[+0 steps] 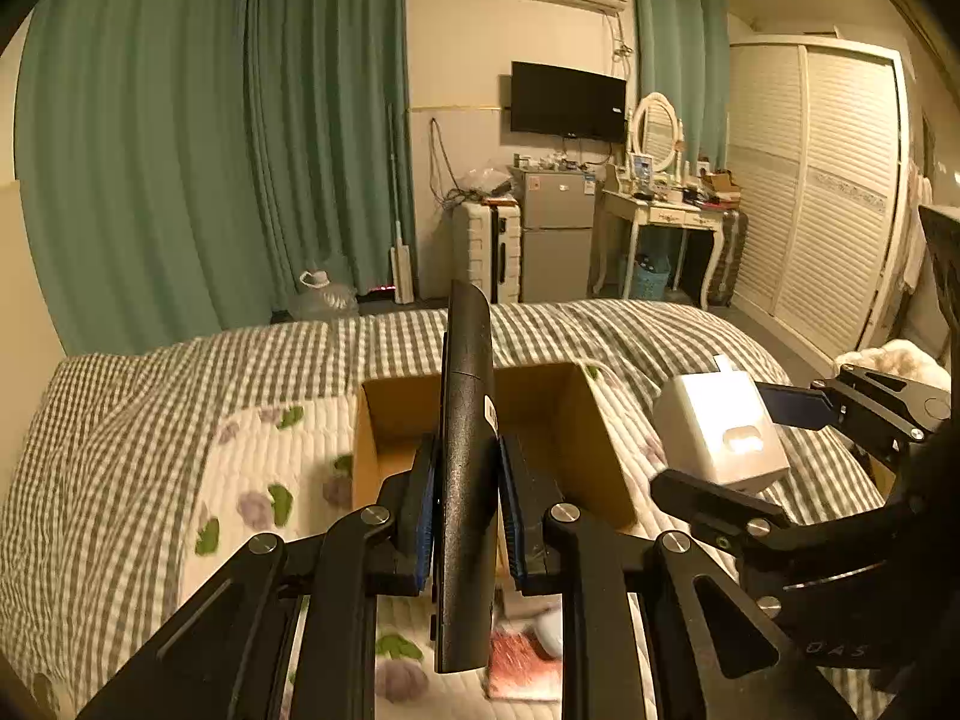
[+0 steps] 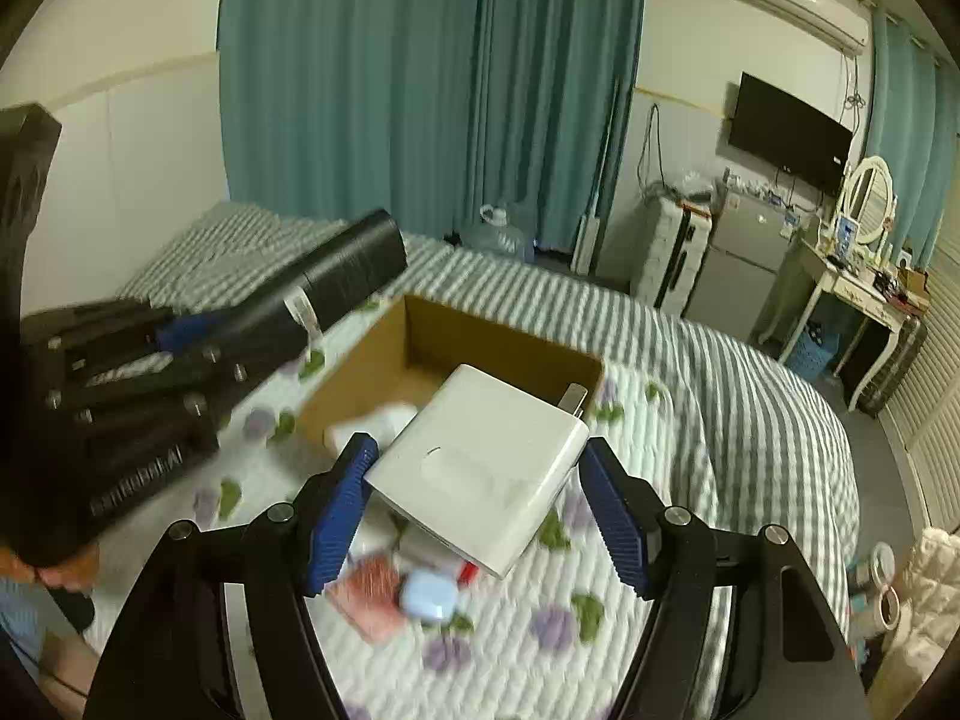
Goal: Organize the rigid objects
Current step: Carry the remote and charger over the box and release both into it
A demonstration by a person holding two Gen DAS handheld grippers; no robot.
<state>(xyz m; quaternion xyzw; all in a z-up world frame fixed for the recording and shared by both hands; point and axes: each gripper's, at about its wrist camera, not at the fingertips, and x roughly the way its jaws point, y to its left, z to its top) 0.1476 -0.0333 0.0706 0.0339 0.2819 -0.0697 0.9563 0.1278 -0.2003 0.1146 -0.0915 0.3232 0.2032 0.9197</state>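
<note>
above the cardboard box point(image 2: 420, 354) on the bed point(image 2: 690, 372), my left gripper point(image 1: 465, 504) clamps the black case point(image 1: 465, 420) while my right gripper point(image 2: 480, 498) grips the white charger point(image 2: 480, 468); i'd lower each flat inside, clear of the rim.

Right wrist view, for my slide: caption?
Right gripper holds a white charger over the box on the bed.

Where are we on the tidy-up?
Midway. Done: something white already lies in the box. In hand: left tongs clamp the black tube; right tongs hold the white charger near the box. Left: a blue case and pink item remain on the bed.
</note>
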